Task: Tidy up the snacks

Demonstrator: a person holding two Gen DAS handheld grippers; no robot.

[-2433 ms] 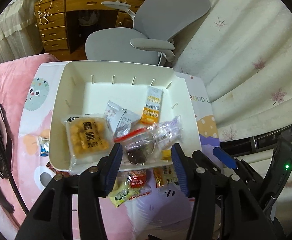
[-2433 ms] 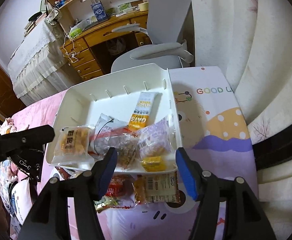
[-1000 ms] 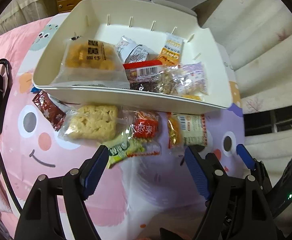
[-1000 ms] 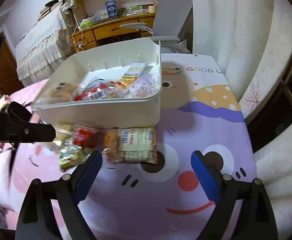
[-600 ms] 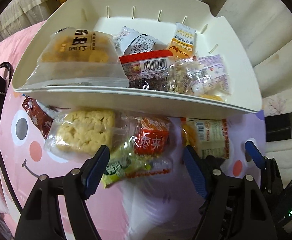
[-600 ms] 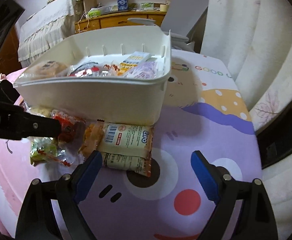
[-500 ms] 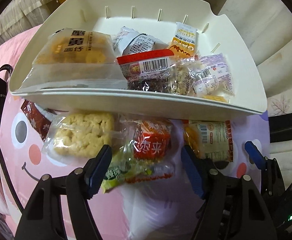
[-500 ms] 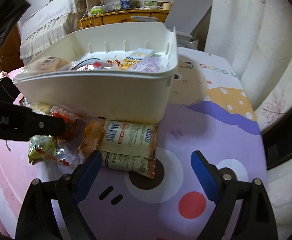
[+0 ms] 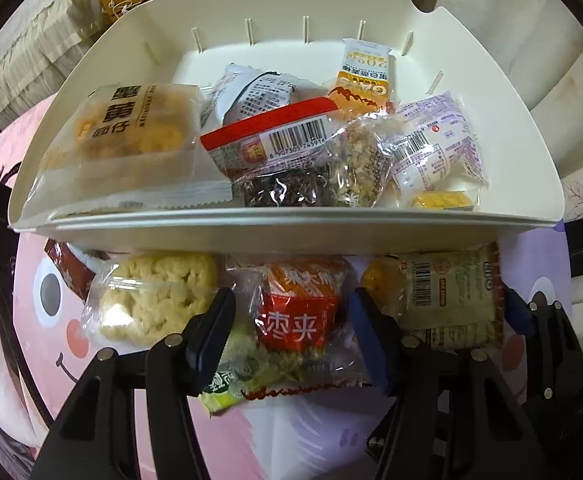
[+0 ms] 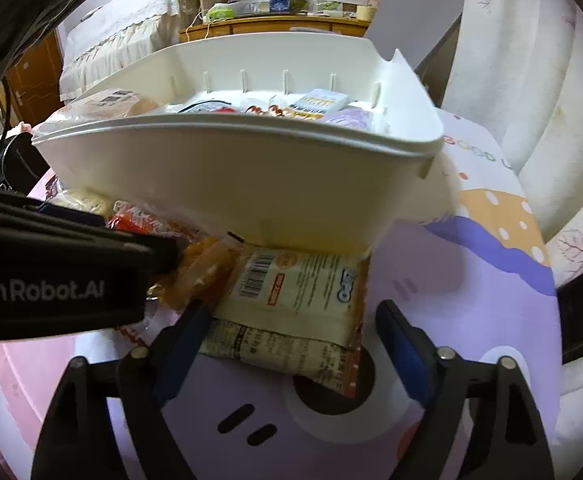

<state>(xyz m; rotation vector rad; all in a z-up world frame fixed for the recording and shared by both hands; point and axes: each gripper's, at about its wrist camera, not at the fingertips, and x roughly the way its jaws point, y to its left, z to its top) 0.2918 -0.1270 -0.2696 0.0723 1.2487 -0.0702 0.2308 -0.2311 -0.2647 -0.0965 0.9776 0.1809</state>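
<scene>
Nearby, crinkly red-wrapped snack [image 9: 297, 312]

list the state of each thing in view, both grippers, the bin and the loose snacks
left gripper: open, straddling the red snack
right gripper: open, around the beige pack
bin: upright, partly filled
red snack: on the mat, outside the bin
beige pack: flat on the mat, far end under the bin's edge
rice cake: on the mat, wrapped
</scene>
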